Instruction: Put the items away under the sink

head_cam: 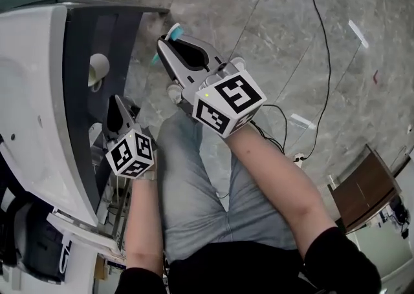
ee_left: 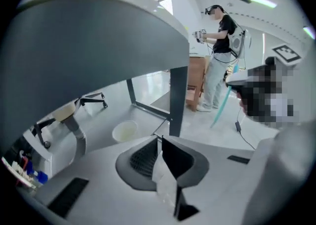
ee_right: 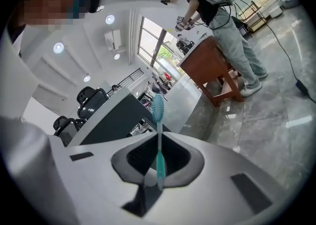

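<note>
A teal toothbrush (ee_right: 157, 110) stands upright between the jaws of my right gripper (ee_right: 158, 142), which is shut on its handle, bristle head upward. In the head view the right gripper (head_cam: 169, 41) hangs over the grey floor in front of the sink cabinet (head_cam: 110, 41), with the toothbrush (head_cam: 173, 30) poking out past its tip. My left gripper (head_cam: 115, 102) is lower left, at the open dark front of the cabinet under the white sink (head_cam: 29, 92). Its jaws (ee_left: 160, 142) stand together with nothing between them. Beyond them a drain pipe (ee_left: 74, 132) and a pale round bowl (ee_left: 124, 131) show.
A black cable (head_cam: 323, 60) runs across the marble floor to a power strip (head_cam: 299, 157). A wooden stand (head_cam: 362, 189) is at the right. My own grey-trousered legs (head_cam: 194, 183) are below the grippers. Another person (ee_right: 217, 16) stands by a wooden desk (ee_right: 207, 66).
</note>
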`<state>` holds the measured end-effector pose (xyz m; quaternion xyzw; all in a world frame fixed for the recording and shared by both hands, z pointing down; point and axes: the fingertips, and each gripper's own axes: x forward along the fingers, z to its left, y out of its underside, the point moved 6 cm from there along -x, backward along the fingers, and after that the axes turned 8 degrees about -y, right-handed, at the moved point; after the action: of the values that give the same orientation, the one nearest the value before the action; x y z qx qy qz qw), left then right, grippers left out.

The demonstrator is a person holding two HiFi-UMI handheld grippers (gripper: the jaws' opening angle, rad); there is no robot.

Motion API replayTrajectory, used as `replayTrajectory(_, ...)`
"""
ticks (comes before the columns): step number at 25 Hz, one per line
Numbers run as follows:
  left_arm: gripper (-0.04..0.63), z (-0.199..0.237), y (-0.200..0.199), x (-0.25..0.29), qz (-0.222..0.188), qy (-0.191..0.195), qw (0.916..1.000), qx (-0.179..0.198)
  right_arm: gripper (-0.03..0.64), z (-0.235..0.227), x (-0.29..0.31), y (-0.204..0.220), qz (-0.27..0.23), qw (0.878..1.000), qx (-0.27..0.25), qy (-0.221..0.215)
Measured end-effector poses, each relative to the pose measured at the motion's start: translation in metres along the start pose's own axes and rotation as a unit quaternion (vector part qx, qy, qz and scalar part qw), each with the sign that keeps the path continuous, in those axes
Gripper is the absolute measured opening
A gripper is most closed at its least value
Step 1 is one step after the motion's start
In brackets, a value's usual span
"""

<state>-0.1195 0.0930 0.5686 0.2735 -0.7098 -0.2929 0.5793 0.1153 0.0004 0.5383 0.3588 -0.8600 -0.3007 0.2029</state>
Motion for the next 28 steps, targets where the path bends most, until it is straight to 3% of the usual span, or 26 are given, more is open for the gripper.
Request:
replayTrajectory(6, 0.041, -0.021, -0.013, 0.000, 0.004, 0.050, 0.9970, 0.060, 0.044, -0.003, 0.006, 0.014, -0.033, 0.999, 0.042, 0.004)
replayTrajectory(12, 0.041, -0.010, -0.014, -0.002, 0.028, 0.068, 0.9919, 0.103, 0.044, 0.006, 0.028, 0.041, -0.075, 0.993, 0.092, 0.003)
replayTrajectory(18, 0.041, 0.004, -0.008, -0.015, 0.036, 0.113, 0.9789, 0.167, 0.044, 0.015, 0.052, 0.063, -0.118, 0.983, 0.141, -0.020)
replayTrajectory(23, 0.037, 0.010, -0.005, -0.010, 0.054, 0.165, 0.9669, 0.187, 0.044, 0.020, 0.085, 0.078, -0.113, 0.982, 0.143, -0.052)
replayTrajectory(28, 0.031, 0.012, -0.005, -0.004, 0.073, 0.186, 0.9600, 0.197, 0.044, 0.028, 0.114, 0.100, -0.103, 0.982, 0.139, -0.083)
